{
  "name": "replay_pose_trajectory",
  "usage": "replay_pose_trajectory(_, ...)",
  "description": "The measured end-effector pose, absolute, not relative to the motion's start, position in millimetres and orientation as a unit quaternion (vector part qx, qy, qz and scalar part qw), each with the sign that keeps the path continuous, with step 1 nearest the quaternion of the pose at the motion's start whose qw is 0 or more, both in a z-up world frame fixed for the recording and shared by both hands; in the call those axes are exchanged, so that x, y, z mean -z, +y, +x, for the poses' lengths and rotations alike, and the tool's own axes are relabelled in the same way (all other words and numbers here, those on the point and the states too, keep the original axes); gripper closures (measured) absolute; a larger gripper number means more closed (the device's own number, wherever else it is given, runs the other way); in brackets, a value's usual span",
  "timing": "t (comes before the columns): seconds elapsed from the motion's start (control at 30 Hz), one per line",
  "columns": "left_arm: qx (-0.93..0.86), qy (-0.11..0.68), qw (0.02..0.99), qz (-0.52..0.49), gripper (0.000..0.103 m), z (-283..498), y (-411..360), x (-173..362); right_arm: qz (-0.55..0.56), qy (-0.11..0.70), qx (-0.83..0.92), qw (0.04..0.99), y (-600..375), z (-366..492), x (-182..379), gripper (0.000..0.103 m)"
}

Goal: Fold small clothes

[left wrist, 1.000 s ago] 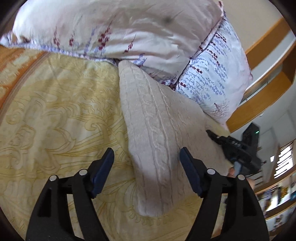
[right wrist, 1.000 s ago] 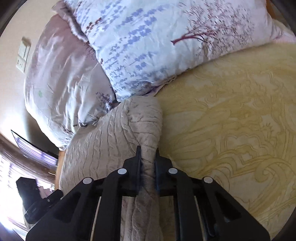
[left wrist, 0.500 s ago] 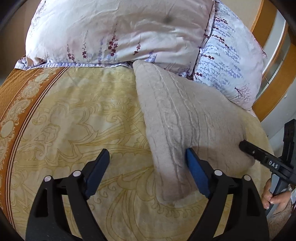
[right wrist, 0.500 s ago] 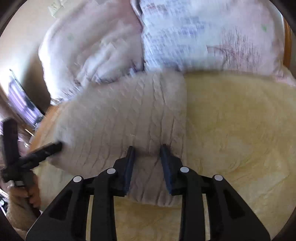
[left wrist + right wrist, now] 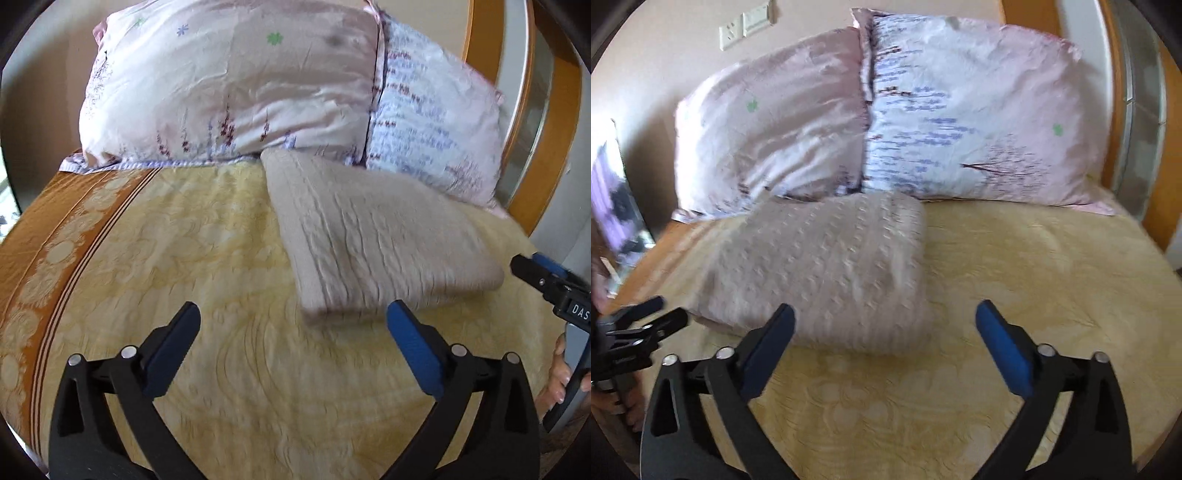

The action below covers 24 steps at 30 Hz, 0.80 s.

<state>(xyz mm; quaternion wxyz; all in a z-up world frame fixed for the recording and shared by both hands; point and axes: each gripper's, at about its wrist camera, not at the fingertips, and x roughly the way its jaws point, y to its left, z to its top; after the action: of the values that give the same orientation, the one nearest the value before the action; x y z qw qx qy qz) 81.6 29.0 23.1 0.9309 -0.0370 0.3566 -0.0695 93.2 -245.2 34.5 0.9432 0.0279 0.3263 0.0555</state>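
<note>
Sweater [image 5: 384, 243] lies folded beyond both spread hand-held grippers.

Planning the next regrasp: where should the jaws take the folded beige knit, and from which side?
Take the folded beige knit at its near edge, the thick rounded fold facing the right gripper, coming in low over the yellow bedspread. That edge is free and stacked in layers; the far end butts against the pillows. Both grippers look open.

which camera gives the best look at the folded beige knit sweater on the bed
The right wrist view: the folded sweater lies nearly face-on there, its whole top visible, though slightly blurred. The left wrist view shows the sweater at an angle, revealing the stacked layers at its near edge.
</note>
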Motion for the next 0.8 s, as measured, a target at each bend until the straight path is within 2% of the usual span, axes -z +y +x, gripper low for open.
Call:
replay_pose_trajectory(0.2, 0.062, 0.393, 0.917, -0.025, 0.002, 80.6, 15.0, -15.7, 0.023, 0.359, -0.052, 0.932, -234.0, 90.1, -20.2, 0.001)
replay_pose_trajectory(0.43, 0.007, 0.421, 0.906, 0.051, 0.002, 85.7, -5.8, -4.8, 0.026, 0.407, -0.052, 0.912, -221.1, 92.4, -3.0, 0.001)
replay_pose_trajectory(0.8, 0.024, 0.451, 0.892, 0.03, 0.002, 91.1, -4.6, 5.5, 0.028, 0.435, -0.043, 0.899, -214.0, 97.6, 11.1, 0.001)
